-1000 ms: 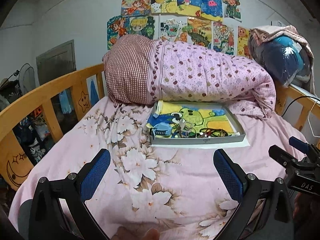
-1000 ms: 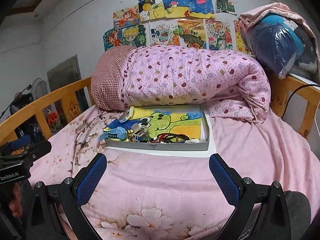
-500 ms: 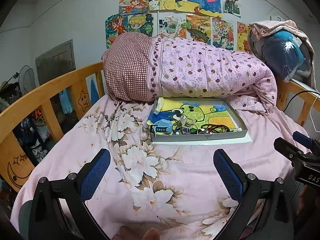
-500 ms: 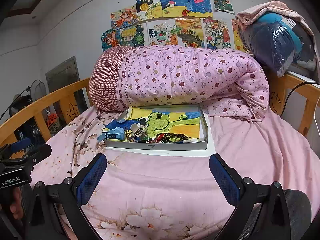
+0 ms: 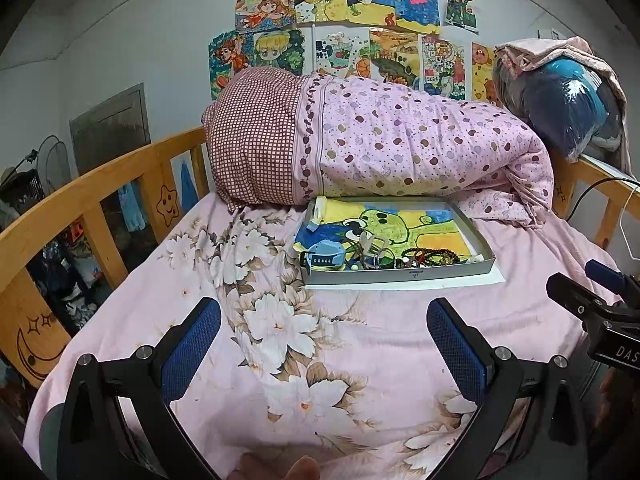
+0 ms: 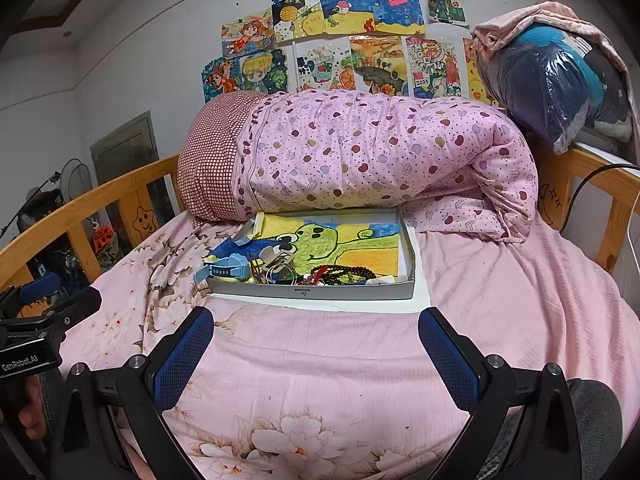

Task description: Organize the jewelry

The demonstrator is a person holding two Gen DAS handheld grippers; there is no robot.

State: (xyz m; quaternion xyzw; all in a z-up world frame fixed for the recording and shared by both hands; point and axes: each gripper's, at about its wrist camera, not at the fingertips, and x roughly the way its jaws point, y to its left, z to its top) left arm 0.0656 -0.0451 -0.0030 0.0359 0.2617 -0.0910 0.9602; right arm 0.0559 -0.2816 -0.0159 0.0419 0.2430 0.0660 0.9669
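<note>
- The shallow grey tray [image 6: 312, 293] lies on the pink bedsheet [image 6: 500, 300], just in front of the rolled quilt [image 6: 380, 152].
- Along the tray's near edge sits a tangled heap: a blue watch [image 6: 230, 269], metal rings [image 6: 276, 270], dark bead bracelets [image 6: 340, 274].
- Nothing looks sorted yet; the whole job seems left.
- The left gripper [image 5: 324, 344] and right gripper [image 6: 316, 348] hover short of the tray, fingers wide apart, empty.

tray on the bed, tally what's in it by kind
blue watch: 1
drawing lining the tray: 1
dark bead strings: a tangle, too small to count
metal pieces: tangled, cannot count
total countable: 2
</note>
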